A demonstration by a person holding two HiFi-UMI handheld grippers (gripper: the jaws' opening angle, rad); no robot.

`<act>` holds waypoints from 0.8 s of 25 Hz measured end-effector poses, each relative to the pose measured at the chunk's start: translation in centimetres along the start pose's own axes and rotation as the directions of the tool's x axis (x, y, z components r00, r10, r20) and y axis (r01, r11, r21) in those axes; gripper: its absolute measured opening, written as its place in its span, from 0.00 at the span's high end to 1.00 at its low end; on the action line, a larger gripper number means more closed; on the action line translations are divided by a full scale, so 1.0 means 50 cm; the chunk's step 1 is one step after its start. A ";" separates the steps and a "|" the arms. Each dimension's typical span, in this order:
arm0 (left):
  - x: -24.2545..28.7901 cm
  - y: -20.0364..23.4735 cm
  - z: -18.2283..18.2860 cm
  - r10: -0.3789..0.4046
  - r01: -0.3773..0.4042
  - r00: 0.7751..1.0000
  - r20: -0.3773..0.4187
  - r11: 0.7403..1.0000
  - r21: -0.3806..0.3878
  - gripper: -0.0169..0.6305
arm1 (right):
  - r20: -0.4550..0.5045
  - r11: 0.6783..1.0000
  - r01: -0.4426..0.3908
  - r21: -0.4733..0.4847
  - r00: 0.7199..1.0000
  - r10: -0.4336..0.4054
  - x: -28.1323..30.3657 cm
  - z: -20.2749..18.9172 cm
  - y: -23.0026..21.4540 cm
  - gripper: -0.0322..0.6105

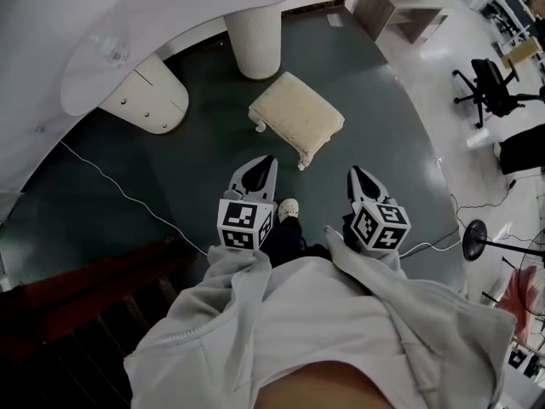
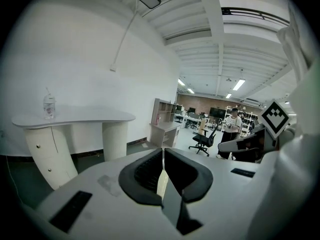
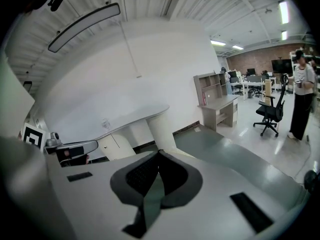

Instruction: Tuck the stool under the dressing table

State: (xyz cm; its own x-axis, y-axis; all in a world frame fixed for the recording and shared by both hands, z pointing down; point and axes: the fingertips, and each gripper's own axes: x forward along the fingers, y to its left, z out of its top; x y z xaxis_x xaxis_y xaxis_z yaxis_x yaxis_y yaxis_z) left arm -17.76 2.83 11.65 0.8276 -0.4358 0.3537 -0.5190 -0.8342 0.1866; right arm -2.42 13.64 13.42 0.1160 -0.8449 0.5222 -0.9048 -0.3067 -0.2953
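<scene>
A cream cushioned stool (image 1: pixel 296 114) stands on the dark green floor, out in front of the white dressing table (image 1: pixel 145 54). The table has a ribbed round leg (image 1: pixel 254 39) and a drawer pedestal (image 1: pixel 146 99). My left gripper (image 1: pixel 264 162) hangs just short of the stool's near edge, shut, nothing in it. My right gripper (image 1: pixel 355 174) sits to the right of the stool, also shut and empty. In the left gripper view the table (image 2: pixel 75 117) stands ahead to the left; a sliver of stool shows between the shut jaws. The right gripper view shows the table (image 3: pixel 132 119) ahead.
A white cable (image 1: pixel 119 190) runs across the floor at left. A clear bottle (image 2: pixel 48 106) stands on the tabletop. A wooden shelf unit (image 1: pixel 398 7), office chairs (image 1: pixel 487 85) and a lamp base (image 1: pixel 473 239) sit to the right. A person (image 3: pixel 301 96) stands far right.
</scene>
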 end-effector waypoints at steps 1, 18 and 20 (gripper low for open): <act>0.012 0.007 0.004 -0.004 0.004 1.000 0.001 1.000 0.002 0.94 | 0.001 1.000 0.001 -0.001 1.000 -0.001 0.012 0.006 -0.002 0.87; 0.110 0.044 -0.039 -0.027 0.021 0.998 -0.058 0.995 -0.095 0.94 | -0.027 0.972 -0.143 -0.186 0.990 0.140 0.118 0.071 0.002 0.87; 0.124 0.045 -0.042 -0.011 0.004 0.998 -0.064 0.994 -0.111 0.94 | -0.063 0.957 -0.160 -0.242 0.987 0.149 0.137 0.076 -0.006 0.87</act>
State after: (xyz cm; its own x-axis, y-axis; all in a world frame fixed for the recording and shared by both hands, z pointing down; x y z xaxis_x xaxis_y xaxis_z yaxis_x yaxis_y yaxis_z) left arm -14.25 -1.03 16.18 0.8179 -0.4040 0.4097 -0.5363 -0.7934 0.2881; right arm 0.19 6.27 14.05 -0.0468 -0.8517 0.5219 -0.9836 -0.0518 -0.1726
